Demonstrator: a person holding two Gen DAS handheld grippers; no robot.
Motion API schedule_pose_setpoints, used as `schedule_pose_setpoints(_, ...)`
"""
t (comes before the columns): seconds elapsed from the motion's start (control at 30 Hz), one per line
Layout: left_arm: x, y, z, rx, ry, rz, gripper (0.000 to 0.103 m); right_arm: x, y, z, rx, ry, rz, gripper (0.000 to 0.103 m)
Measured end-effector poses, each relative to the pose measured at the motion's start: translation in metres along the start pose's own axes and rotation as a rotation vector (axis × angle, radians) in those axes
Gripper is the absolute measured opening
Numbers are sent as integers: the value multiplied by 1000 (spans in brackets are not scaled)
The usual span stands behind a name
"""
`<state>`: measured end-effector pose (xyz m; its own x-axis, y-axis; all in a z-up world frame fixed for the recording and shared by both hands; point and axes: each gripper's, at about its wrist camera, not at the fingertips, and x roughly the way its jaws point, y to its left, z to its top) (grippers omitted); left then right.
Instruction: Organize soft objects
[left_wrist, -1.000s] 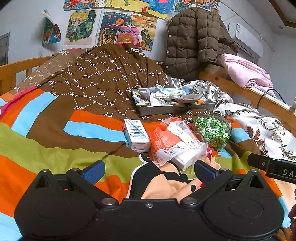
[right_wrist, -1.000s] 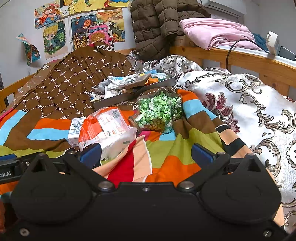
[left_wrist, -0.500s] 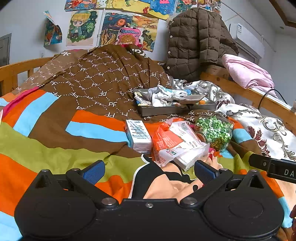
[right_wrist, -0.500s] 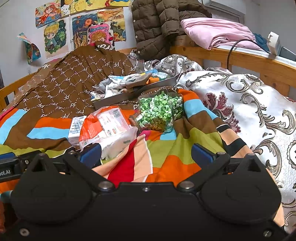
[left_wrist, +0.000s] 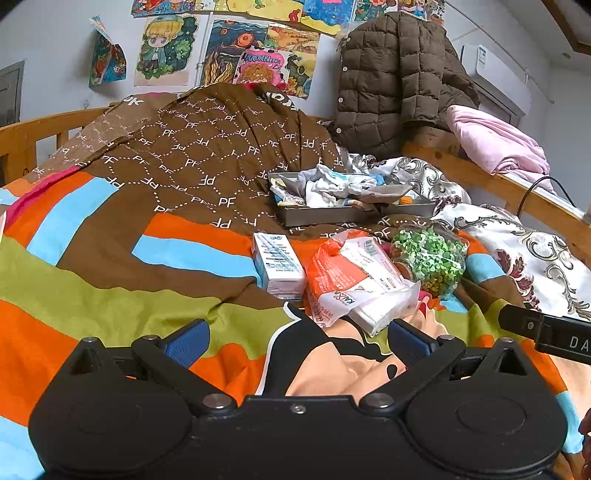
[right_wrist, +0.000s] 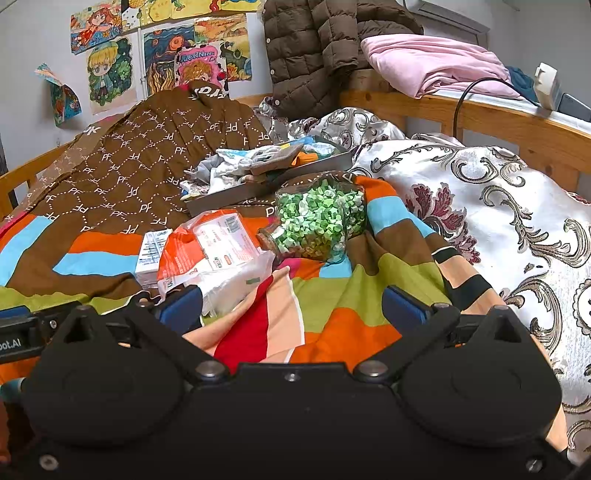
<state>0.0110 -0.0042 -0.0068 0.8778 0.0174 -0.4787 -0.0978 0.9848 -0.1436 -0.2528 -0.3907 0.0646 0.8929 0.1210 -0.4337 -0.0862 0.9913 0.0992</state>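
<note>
An orange and white tissue pack (left_wrist: 354, 273) (right_wrist: 210, 247) lies on the striped bedspread (left_wrist: 110, 280), between a small white carton (left_wrist: 277, 264) (right_wrist: 151, 254) and a jar of green paper stars (left_wrist: 430, 256) (right_wrist: 317, 221) on its side. Behind them stands a grey metal tray (left_wrist: 332, 216) (right_wrist: 236, 192) piled with crumpled cloths. My left gripper (left_wrist: 295, 341) is open, low over the bedspread just short of the tissue pack. My right gripper (right_wrist: 291, 306) is open too, its left finger close to the pack's near end.
A brown patterned quilt (left_wrist: 207, 155) rises behind the tray. A white floral cover (right_wrist: 498, 221) fills the right side. A wooden bed rail (right_wrist: 480, 122) carries a brown puffer jacket (right_wrist: 317, 55), pink bedding (right_wrist: 432, 62) and a black cable. Posters hang on the wall.
The left gripper has tilted down and drawn back slightly, so the objects sit a little lower in its view. The right view is almost unchanged. Both grippers stay open.
</note>
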Motion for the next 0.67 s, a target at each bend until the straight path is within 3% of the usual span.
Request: schedule_pose_setpoints(0.67,0,-2,-1,23,13,11,102,0,0,-1,-1,2,-1,102)
